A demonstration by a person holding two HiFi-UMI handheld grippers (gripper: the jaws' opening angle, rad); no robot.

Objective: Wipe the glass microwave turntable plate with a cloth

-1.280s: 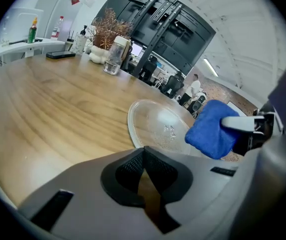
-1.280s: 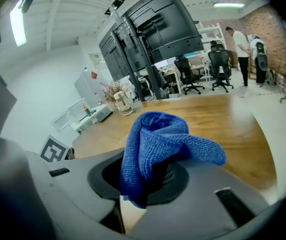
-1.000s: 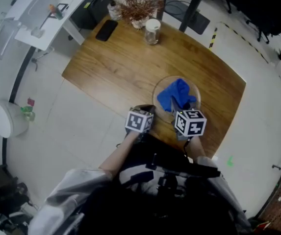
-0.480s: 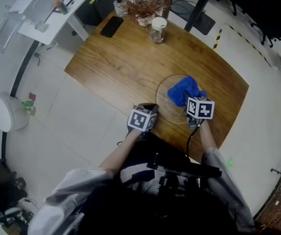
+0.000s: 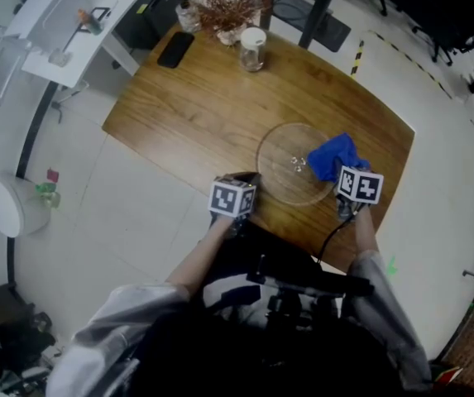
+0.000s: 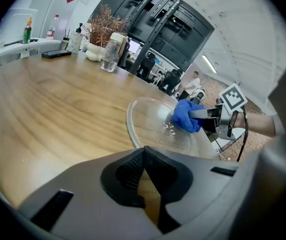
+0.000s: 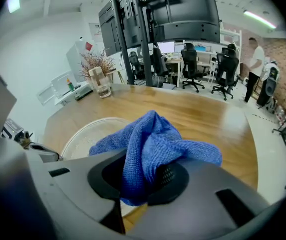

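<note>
The clear glass turntable plate (image 5: 282,168) lies flat on the wooden table (image 5: 195,106), near its front edge. A few small specks or droplets (image 5: 297,164) sit at its middle. My right gripper (image 5: 346,169) is shut on a bunched blue cloth (image 5: 336,155), which rests over the plate's right rim. From the right gripper view the cloth (image 7: 152,144) fills the jaws, with the plate (image 7: 90,134) to the left. My left gripper (image 5: 249,180) sits at the plate's near-left rim, its jaws closed at the edge of the plate (image 6: 152,121).
At the table's far edge stand a lidded glass jar (image 5: 253,50), a vase of dried twigs (image 5: 228,11) and a black phone (image 5: 174,50). A white side table (image 5: 71,23) stands beyond the far left corner. Office chairs and monitors fill the background.
My right gripper has dragged the blue cloth from the middle of the plate to its right rim, baring the plate's centre. The left gripper has stayed at the near-left rim.
</note>
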